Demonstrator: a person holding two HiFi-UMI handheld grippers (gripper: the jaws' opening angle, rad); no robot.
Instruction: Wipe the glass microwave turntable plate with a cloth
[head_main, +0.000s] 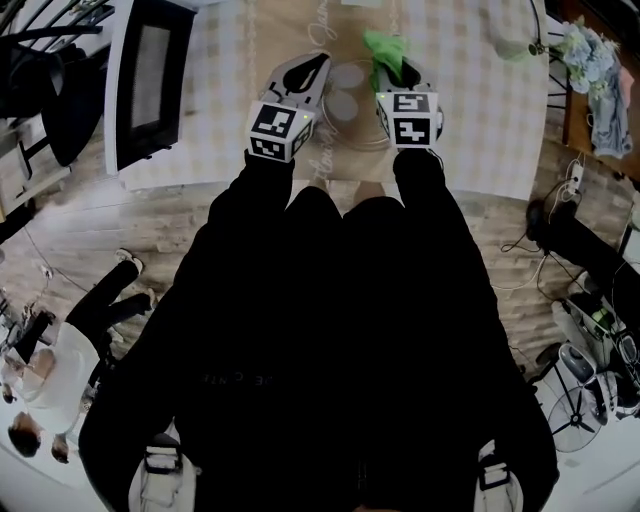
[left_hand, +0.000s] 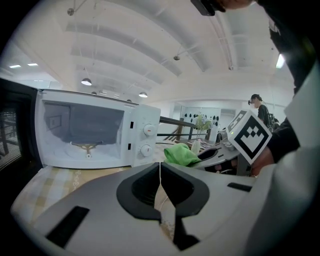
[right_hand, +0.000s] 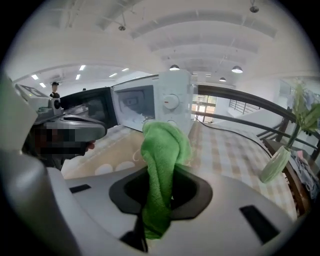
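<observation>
Glass turntable plate (head_main: 352, 108): lay flat on the worktop (head_main: 470, 110) between the two grippers. Clear glass, so hard to make out. Only a faint curved rim and pale round marks showed in the head view. Could not tell whether the marks belonged to the plate or to the beige runner (head_main: 330, 165) under it.

Cloth (right_hand: 162, 165): green, bunched, clamped in the jaws of the right gripper (right_hand: 161, 192). Its upper end stood up past the jaw tips and its lower end hung below them. It was at the plate's right edge; contact with the glass could not be judged.

Left gripper (left_hand: 160, 175): jaws together, only a hairline seam between them, nothing seen in it. It sat at the plate's left side.

Hidden: the person's black sleeves (head_main: 430, 260) and body covered the worktop's near edge. The grippers' marker cubes blocked part of the plate area.

Microwave (left_hand: 90, 130): white, on the worktop's left end, with its door (right_hand: 95, 107) swung open. The cavity showed a bare roller hub.

Surface: pale checked cloth with the runner down the middle. A vase with stems (right_hand: 275, 165) stood at the far right.

Room: wood-pattern floor (head_main: 120, 220), cables and a fan (head_main: 580, 410) on the right. A second person (head_main: 60, 370) was at lower left. White vaulted ceiling with round lamps.
</observation>
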